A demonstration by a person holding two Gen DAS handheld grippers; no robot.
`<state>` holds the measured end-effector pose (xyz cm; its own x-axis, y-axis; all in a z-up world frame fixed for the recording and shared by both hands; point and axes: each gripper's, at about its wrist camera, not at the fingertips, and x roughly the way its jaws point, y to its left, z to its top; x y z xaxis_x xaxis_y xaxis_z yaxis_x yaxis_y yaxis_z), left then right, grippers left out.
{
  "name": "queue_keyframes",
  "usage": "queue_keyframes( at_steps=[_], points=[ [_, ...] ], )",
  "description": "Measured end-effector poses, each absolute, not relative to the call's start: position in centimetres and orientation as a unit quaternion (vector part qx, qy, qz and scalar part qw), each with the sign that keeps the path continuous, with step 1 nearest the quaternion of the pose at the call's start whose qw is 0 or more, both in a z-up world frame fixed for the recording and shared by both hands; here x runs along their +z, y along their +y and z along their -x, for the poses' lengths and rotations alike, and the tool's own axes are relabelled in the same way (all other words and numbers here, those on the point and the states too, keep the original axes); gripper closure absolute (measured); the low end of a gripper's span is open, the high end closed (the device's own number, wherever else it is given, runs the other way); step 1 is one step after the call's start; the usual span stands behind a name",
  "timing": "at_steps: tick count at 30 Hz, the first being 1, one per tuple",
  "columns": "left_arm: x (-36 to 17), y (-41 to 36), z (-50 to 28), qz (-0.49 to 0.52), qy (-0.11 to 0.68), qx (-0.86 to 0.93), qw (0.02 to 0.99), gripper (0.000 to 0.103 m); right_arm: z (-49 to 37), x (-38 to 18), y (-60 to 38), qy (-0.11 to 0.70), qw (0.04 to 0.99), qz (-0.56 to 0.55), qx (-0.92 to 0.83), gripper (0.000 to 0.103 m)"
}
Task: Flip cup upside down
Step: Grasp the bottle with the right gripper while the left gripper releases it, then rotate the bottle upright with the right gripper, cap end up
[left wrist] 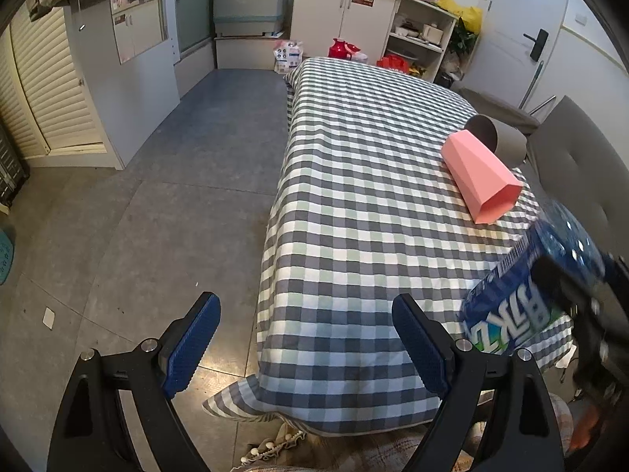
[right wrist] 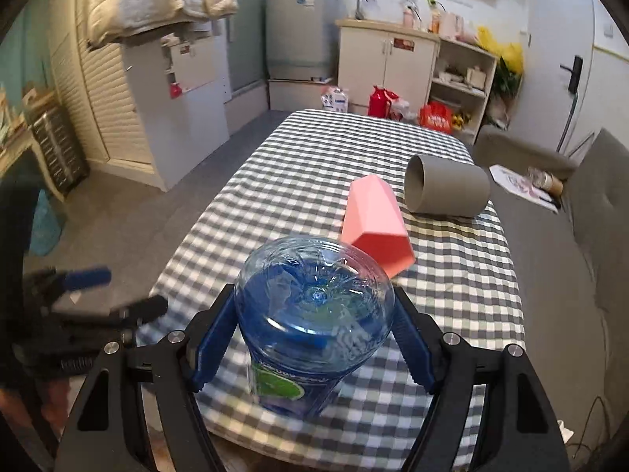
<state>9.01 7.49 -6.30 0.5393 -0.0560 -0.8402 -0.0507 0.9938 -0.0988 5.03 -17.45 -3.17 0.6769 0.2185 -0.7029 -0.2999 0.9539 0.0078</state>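
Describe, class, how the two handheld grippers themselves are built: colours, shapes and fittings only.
Both the left gripper and right gripper share one design: black angular frames with triangular cut-outs, silver round bolts at the joints, and two blue fingers with ribbed, textured pads. No cables or sleeves show.

We see a faceted pink plastic cup, a plain grey cylindrical cup, a translucent blue labelled bottle, and a grey-white-green checked cloth-covered surface.

On the table, the faceted cup lies on its side between the bottle in front and the cylindrical cup, also toppled, behind it.
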Motion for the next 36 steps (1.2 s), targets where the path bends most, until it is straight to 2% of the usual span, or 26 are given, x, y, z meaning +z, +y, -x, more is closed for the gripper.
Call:
queue_keyframes(
  at_steps=[11, 14, 18, 31, 32, 34, 36],
  points=[
    [-5.8, 5.7, -7.1, 0.051, 0.479, -0.013, 0.876, 0.011, -2.6, -4.1, -18.4, 0.385, 0.908, 0.011, 0.163, 0.029],
    [-5.9, 5.3, -6.6, 0.044, 0.481, -0.011, 0.876, 0.011, -2.9, -4.3, -18.6, 0.387, 0.908, 0.004, 0.158, 0.022],
    [-6.0, 5.2, -6.2, 0.040, 0.482, -0.005, 0.876, 0.011, -3.1, -4.9, -18.7, 0.390, 0.905, -0.010, 0.168, 0.020],
    [-7.2, 5.6, -6.4, 0.035, 0.492, 0.001, 0.870, 0.011, -3.8, -7.5, -18.1, 0.414, 0.894, 0.002, 0.171, 0.020],
    [-7.3, 5.7, -6.5, 0.036, 0.493, 0.001, 0.869, 0.011, -3.8, -7.7, -18.1, 0.416, 0.893, 0.003, 0.174, 0.021],
    [-7.4, 6.0, -6.6, 0.038, 0.494, 0.003, 0.869, 0.011, -3.9, -8.0, -17.9, 0.419, 0.890, 0.003, 0.180, 0.031],
    [-7.6, 6.3, -6.7, 0.040, 0.494, 0.004, 0.869, 0.011, -3.9, -8.0, -17.9, 0.417, 0.891, 0.004, 0.180, 0.032]
  ],
)
